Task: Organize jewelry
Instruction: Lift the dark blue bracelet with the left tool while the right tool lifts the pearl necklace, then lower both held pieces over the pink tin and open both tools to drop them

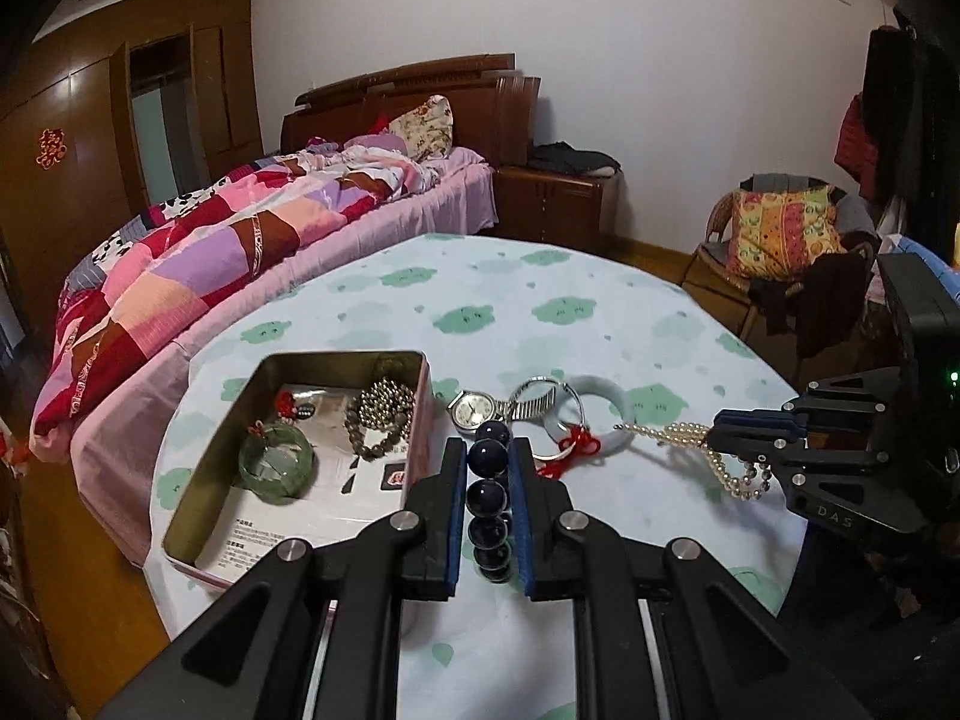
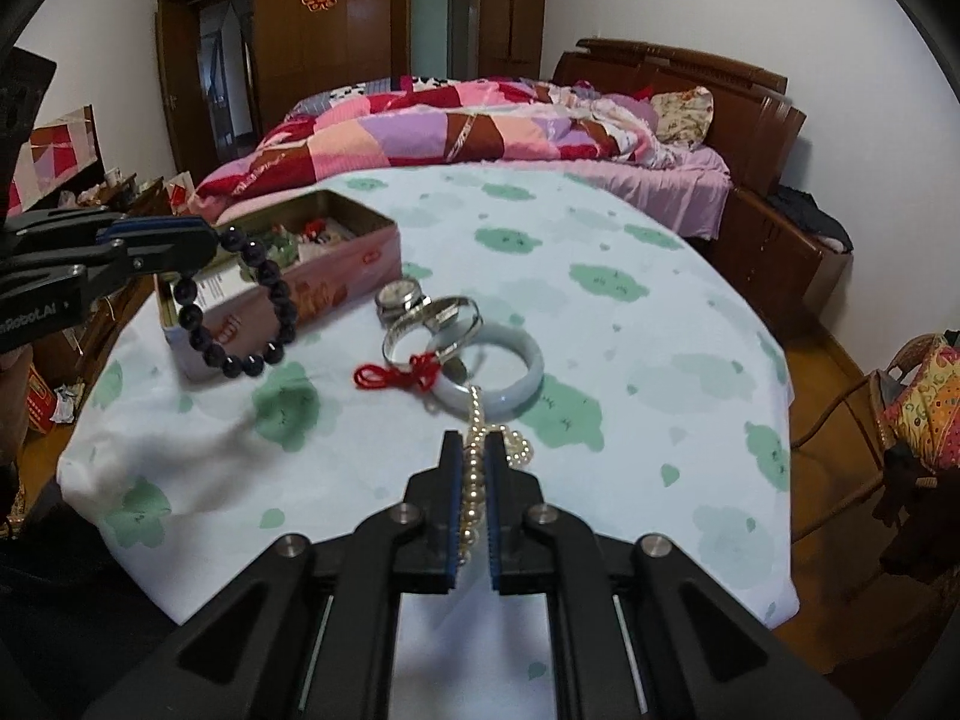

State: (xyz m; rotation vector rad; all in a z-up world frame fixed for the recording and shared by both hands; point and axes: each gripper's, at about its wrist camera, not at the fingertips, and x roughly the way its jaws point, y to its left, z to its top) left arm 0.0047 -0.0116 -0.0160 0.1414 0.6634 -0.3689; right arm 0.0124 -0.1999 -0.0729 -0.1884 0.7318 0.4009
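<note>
**Dark beads in one hand, pearls in the other**

Dark navy bead bracelet [image 1: 489,501] is clamped in the left gripper [image 1: 487,456], jaws closed on the beads so a row of them runs straight down the gap. From the right wrist view you can see the loop of it hanging free off the jaw tips, up in the air just in front of the tin [image 2: 384,222], not touching the table.

Right gripper [image 2: 473,450] has its jaws pinched tight on a pearl strand [image 2: 474,480]. The far end of the pearls trails out past the tips and lies over the near rim of the pale jade bangle [image 2: 522,360], and a bunch of it is heaped just right of the jaws on the cloth.

Stuff on the table [image 1: 540,300], which has a white cloth with green cloud prints:
- a wristwatch [image 1: 471,408] right beside the tin
- a silver bangle [image 2: 432,324] overlapping the pale one
- a red knotted cord [image 2: 408,377] against the bangles

Inside the open tin there's a green jade bangle [image 1: 276,459], a brown bead bracelet [image 1: 378,438], a gold bead strand [image 1: 387,399] and some printed cards on the bottom.

Behind the table is a bed [image 1: 240,228] with a patchwork quilt.
</note>
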